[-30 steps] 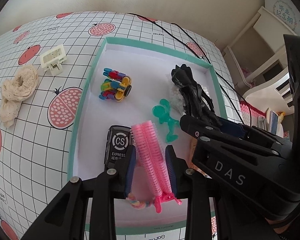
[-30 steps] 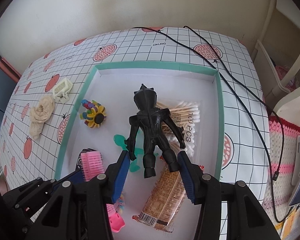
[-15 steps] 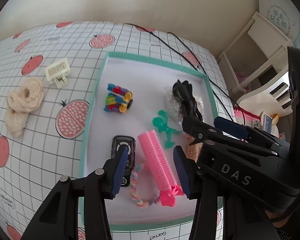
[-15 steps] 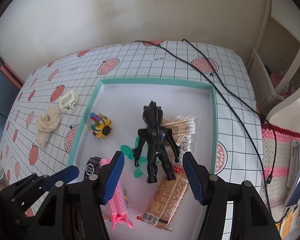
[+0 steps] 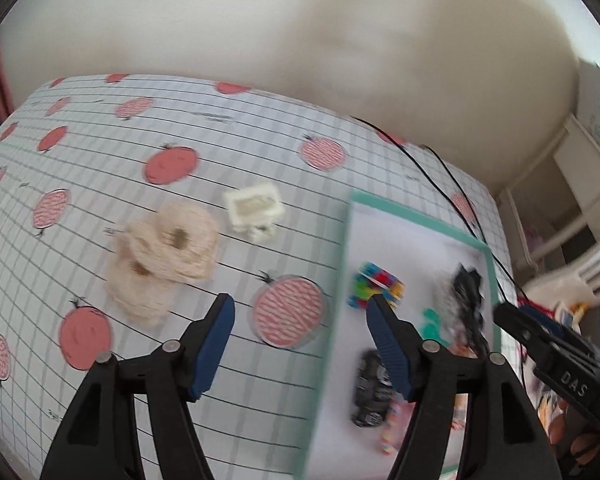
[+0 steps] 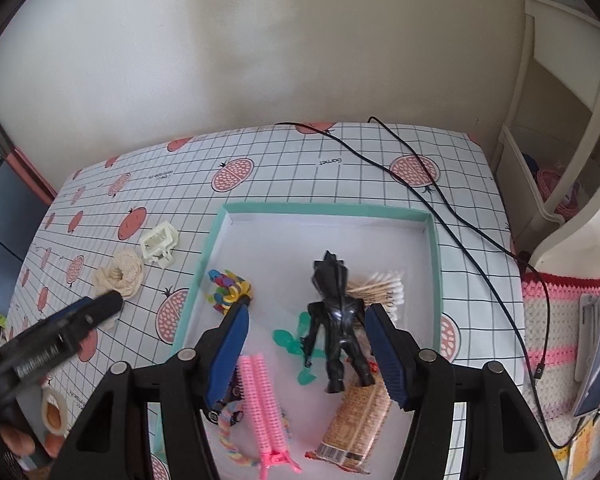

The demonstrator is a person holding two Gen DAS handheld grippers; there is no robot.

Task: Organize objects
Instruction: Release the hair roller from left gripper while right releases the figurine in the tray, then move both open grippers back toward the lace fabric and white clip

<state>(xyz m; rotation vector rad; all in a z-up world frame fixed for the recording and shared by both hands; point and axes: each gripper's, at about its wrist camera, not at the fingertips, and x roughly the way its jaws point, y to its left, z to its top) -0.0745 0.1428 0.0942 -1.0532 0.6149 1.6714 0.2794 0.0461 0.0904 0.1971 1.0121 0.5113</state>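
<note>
Left gripper [image 5: 300, 316]: jaws opening, nothing between them, above the tablecloth [image 5: 220, 152] just beside the tray's left edge. Right gripper [image 6: 306, 324]: spread, empty, above the black figure [image 6: 336, 320] lying near the middle of the green-rimmed tray [image 6: 328, 210]. Also inside the tray: pink hair roller [image 6: 260, 396], cotton swabs [image 6: 384, 286], snack packet [image 6: 356, 420]. Outside, left of the tray: cream scrunchie [image 5: 168, 248] and white clip [image 5: 254, 210].
</note>
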